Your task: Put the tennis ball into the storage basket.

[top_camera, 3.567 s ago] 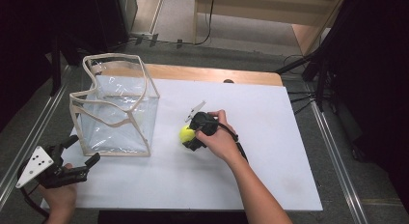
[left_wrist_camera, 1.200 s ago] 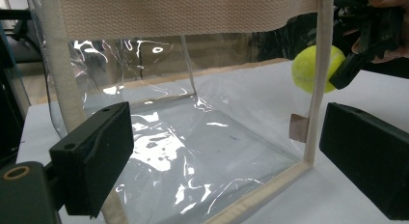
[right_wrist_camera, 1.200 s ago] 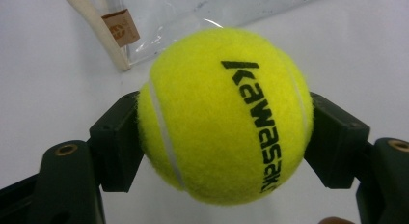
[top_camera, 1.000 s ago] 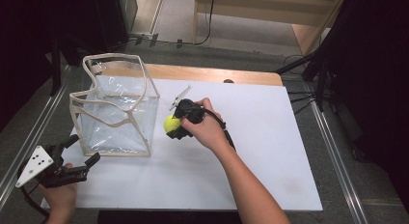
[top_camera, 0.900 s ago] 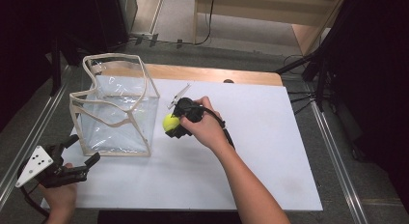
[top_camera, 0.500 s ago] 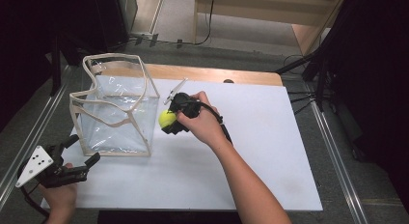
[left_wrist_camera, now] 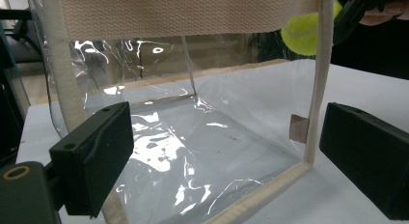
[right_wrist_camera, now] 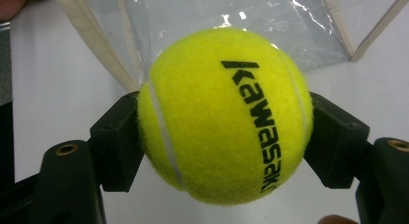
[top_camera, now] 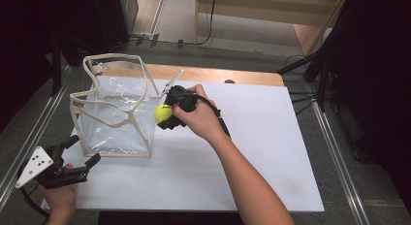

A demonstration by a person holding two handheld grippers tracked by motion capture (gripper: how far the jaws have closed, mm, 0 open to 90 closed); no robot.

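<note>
White table (top_camera: 252,152) carries a clear bag (top_camera: 116,113), standing open. The left gripper (top_camera: 72,162) rests before the bag with jaws wide and nothing between them. The right gripper (top_camera: 167,116) clamps a yellow ball (top_camera: 163,113) just beside the bag's upper edge, above the table.

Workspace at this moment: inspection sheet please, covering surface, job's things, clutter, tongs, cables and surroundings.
Surface: white table top, wooden strip along its far edge.
Job's things: yellow tennis ball, printed black lettering; clear plastic bag with beige webbing edges, standing open, nothing seen inside.
Clutter: nothing seen.
Tongs: right tongs shut on the tennis ball, held beside the bag's upper right corner; left tongs open, at the table's near left corner, facing the bag.
Cables: black cable over the right hand; more on the floor beyond.
Surroundings: dark floor, metal rails, wooden furniture behind.
</note>
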